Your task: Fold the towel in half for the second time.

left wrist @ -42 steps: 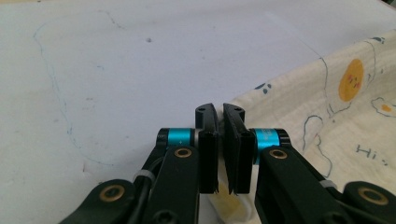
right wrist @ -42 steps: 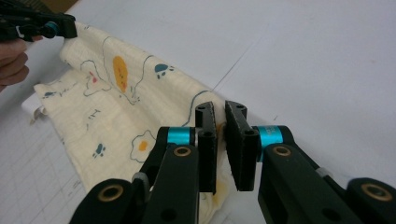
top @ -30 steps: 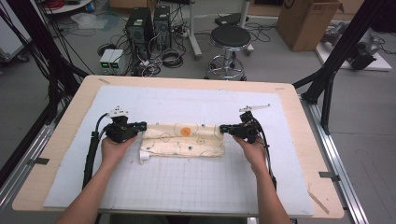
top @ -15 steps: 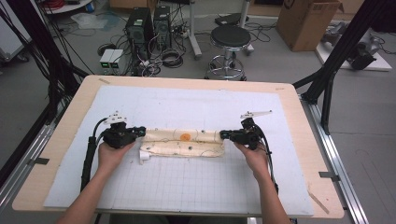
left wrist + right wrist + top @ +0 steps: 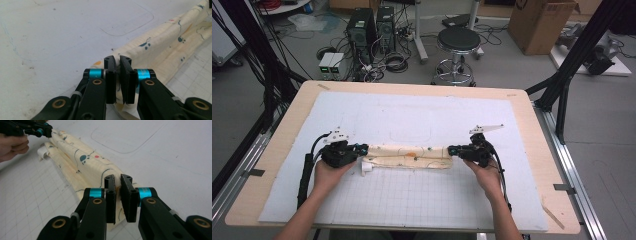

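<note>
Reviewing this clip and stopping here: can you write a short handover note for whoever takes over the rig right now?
Left gripper: shut on the left end of the cloth.
Right gripper: shut on its right end.
The cream printed cloth lies as a long folded strip across the white mat, stretched between the two grippers.
Done: the cloth is already folded into a narrow band.
Left, probably: fold it end to end or lay it flat, then release.
</note>
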